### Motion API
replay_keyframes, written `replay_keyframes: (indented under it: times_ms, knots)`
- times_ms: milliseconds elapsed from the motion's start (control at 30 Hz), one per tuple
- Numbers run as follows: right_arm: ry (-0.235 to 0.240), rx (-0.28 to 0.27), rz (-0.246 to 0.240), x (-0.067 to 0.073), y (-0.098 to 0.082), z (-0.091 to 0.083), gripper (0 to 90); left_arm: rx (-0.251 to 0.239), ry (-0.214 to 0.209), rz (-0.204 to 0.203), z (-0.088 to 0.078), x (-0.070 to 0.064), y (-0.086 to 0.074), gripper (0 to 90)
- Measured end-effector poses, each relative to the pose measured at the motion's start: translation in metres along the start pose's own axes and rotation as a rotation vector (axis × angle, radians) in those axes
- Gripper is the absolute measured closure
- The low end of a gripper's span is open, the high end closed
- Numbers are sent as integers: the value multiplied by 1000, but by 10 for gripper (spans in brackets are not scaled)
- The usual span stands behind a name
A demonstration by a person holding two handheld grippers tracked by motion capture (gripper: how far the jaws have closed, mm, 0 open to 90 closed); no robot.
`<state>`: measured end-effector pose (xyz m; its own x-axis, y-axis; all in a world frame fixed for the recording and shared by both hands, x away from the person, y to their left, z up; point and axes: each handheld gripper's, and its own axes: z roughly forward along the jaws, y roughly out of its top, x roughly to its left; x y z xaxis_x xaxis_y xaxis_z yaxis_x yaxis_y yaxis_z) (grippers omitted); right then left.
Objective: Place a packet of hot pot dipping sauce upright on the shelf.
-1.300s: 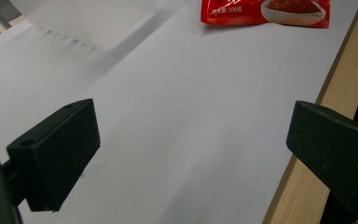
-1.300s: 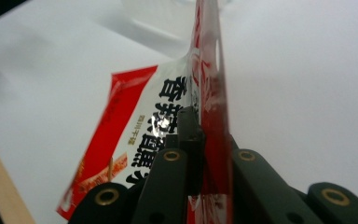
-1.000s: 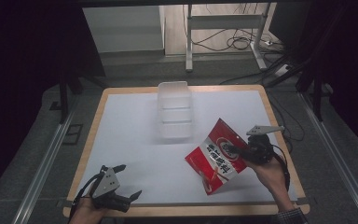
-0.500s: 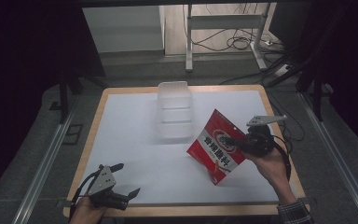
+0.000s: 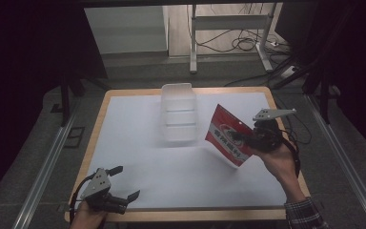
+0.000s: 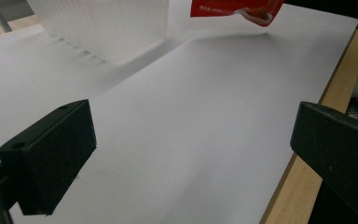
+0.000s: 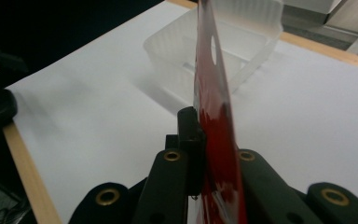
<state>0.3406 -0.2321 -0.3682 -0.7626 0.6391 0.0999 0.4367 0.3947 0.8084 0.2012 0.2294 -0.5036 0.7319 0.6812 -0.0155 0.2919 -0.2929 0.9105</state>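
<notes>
A red snack packet (image 5: 226, 135) hangs above the white table top, right of a clear plastic tub (image 5: 177, 112). My right gripper (image 5: 249, 138) is shut on the packet's right edge. In the right gripper view the packet (image 7: 213, 116) stands edge-on between the jaws, with the tub (image 7: 223, 46) beyond it. My left gripper (image 5: 123, 183) rests at the front left corner, open, nothing between its fingers. In the left gripper view the tub (image 6: 107, 23) and the packet's lower edge (image 6: 235, 8) lie far ahead.
The white sheet (image 5: 143, 143) covers a wooden-edged table (image 5: 102, 114). Metal rails (image 5: 47, 162) run along both sides. A stand and cables (image 5: 233, 43) sit on the floor behind.
My right gripper has lifted the packet and carried it up and left, toward the tub. The left gripper has hardly moved.
</notes>
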Motion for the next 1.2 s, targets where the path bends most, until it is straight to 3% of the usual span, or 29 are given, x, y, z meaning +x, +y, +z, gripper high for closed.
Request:
replay_keyframes:
  times_ms: [200,367,600,833,1200]
  knots:
    - [-33,-19,8,-13,11,-3,880,-35,-34,-6,-2,1,0,0]
    - [-48,-26,1,-21,20,1,880,-18,-33,18,1,-1,-1,0]
    - [-63,-31,7,-33,35,13,879,1,-43,7,3,-1,-2,0]
    - [-45,-49,25,-46,48,26,879,3,-46,-25,3,2,-3,0]
    - [-30,-39,-12,-53,77,49,879,3,-57,-48,2,4,-3,0]
